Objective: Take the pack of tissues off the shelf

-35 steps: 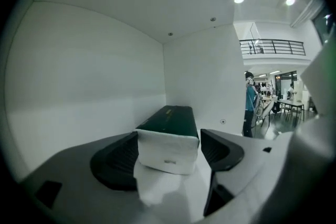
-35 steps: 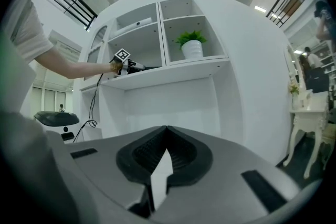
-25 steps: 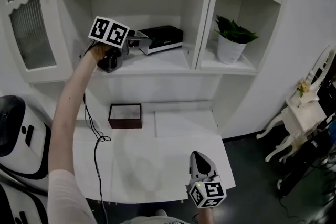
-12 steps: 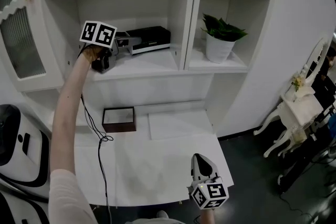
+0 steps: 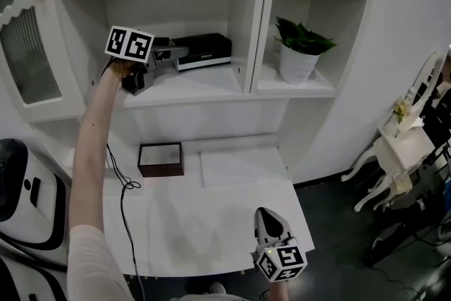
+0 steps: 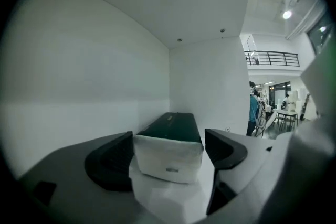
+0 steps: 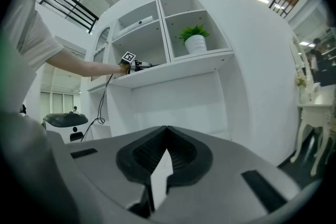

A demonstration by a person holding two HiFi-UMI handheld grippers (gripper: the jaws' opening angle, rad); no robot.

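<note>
The pack of tissues (image 5: 203, 51), dark on top with a white end, lies on the left shelf bay (image 5: 204, 84). My left gripper (image 5: 177, 53) reaches into that bay on an outstretched arm. In the left gripper view the pack (image 6: 169, 157) has its near white end between the two jaw tips of the left gripper (image 6: 168, 140), which stands open with each jaw close beside the pack. My right gripper (image 5: 266, 213) hangs low over the desk's front edge. It is shut with nothing held, as the right gripper view shows (image 7: 166, 129).
A potted plant (image 5: 299, 53) stands in the right shelf bay behind an upright divider (image 5: 261, 17). On the white desk (image 5: 211, 222) below lies a brown box (image 5: 161, 158). A black cable (image 5: 121, 176) hangs from the left gripper. A white machine (image 5: 17, 197) stands at the left.
My left gripper has edged forward along the shelf so its jaws now flank the pack's near end. The right gripper has stayed where it was.
</note>
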